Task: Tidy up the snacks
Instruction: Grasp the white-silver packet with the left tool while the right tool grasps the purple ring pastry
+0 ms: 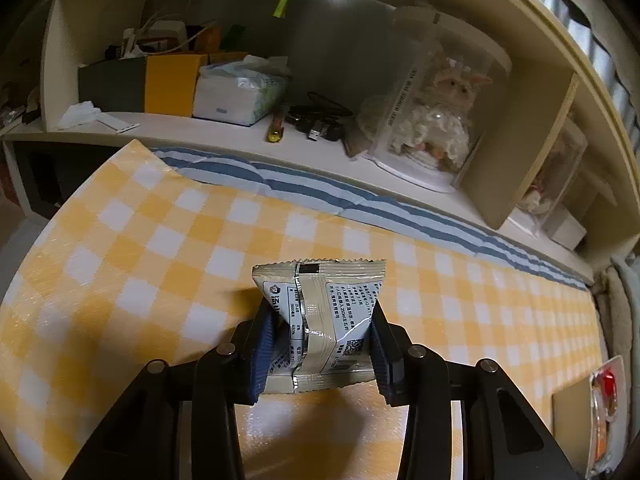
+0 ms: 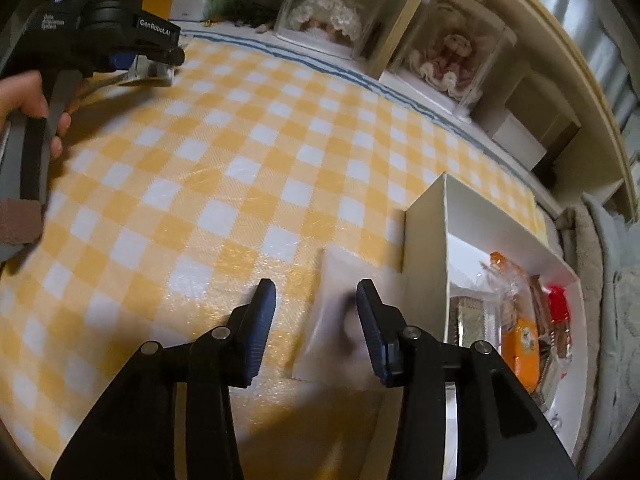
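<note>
My left gripper (image 1: 322,320) is shut on a cream and white snack packet (image 1: 328,316), printed with text and a QR code, held above the yellow checked tablecloth (image 1: 160,248). It also shows in the right wrist view (image 2: 154,67) at the far left, packet (image 2: 150,71) in its fingers. My right gripper (image 2: 316,300) is open and empty above a blurred white packet (image 2: 340,320) lying on the cloth beside a white box (image 2: 426,220). The box holds several snacks, among them an orange packet (image 2: 518,340) and a red one (image 2: 558,306).
A shelf unit (image 1: 520,168) runs along the far edge of the table, with dolls in clear cases (image 1: 436,120), a tissue pack (image 1: 236,92), cables and boxes. The white box's corner shows at the left view's right edge (image 1: 572,404).
</note>
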Available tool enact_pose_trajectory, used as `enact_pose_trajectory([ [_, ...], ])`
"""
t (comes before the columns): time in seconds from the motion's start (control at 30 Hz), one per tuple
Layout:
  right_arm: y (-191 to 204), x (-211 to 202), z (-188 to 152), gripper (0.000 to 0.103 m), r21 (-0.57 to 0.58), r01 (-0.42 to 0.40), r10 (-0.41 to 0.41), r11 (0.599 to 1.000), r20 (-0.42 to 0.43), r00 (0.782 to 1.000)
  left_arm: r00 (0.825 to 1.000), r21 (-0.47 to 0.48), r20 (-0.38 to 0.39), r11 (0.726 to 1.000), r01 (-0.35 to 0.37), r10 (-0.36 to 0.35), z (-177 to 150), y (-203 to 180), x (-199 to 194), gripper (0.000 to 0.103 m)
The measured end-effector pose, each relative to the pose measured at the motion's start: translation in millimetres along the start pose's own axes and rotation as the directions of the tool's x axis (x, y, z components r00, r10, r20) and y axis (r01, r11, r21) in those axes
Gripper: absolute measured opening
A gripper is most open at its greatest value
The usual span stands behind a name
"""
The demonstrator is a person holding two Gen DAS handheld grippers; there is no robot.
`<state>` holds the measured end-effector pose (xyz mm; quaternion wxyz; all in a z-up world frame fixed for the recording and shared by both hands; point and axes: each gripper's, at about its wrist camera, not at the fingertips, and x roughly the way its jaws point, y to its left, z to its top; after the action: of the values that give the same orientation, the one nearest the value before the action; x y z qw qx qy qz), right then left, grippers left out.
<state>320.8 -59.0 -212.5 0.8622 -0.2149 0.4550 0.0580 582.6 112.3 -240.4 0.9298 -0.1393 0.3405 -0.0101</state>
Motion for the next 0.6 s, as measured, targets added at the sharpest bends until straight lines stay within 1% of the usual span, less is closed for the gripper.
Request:
enact_pose_trajectory([
  [0.1,-4.4,2.0,-2.4,0.042,-0.010,0.033,-0.033,0.999,-0.032,0.999,1.000,0.003,-0.002,1.000,0.007,-0.007,-0.3,-0.6,-0.6,0.041],
  [0.17,-6.8,3.4,-6.0,0.035,-0.035,0.051,-0.053,0.998,-0.047,0.998,1.000,-0.002,-0.001,1.000,0.011,-0.011,0.0,0.4,-1.5,0.041],
  [0.2,-7.1,4.5,-7.8,0.024,-0.043,0.058,-0.060,0.997,-0.054,0.997,1.000,-0.005,0.000,1.000,0.012,-0.012,-0.2,1.2,-2.3,0.041],
  [0.3,-4.4,3.6,-10.1,0.015,-0.082,0.069,-0.073,0.994,-0.047,0.996,1.000,-0.014,-0.003,1.000,0.021,-0.021,-0.7,2.1,-4.7,0.040],
  [0.33,-2.1,1.9,-10.4,0.014,-0.100,0.072,-0.076,0.992,-0.039,0.996,1.000,-0.014,-0.008,1.000,0.024,-0.024,-1.1,2.3,-5.4,0.040],
  [0.37,-0.3,-1.2,-11.2,0.013,-0.110,0.060,-0.064,0.992,-0.033,0.997,1.000,-0.009,-0.013,1.000,0.026,-0.026,-1.7,1.8,-6.8,0.040],
  [0.47,0.9,-13.4,-10.3,0.013,-0.091,-0.027,0.026,0.996,-0.009,1.000,0.999,0.004,-0.022,0.999,0.032,-0.032,-2.7,0.0,-12.7,0.040],
  [0.53,7.5,-24.6,-10.3,0.012,-0.087,-0.084,0.085,0.993,0.007,0.996,0.999,0.014,-0.025,0.999,0.035,-0.035,-2.9,-1.0,-19.3,0.040],
  [0.6,17.0,-36.3,-11.0,0.012,-0.093,-0.158,0.160,0.983,0.014,0.987,0.999,0.024,-0.019,0.999,0.035,-0.034,-2.1,-1.5,-29.0,0.040],
])
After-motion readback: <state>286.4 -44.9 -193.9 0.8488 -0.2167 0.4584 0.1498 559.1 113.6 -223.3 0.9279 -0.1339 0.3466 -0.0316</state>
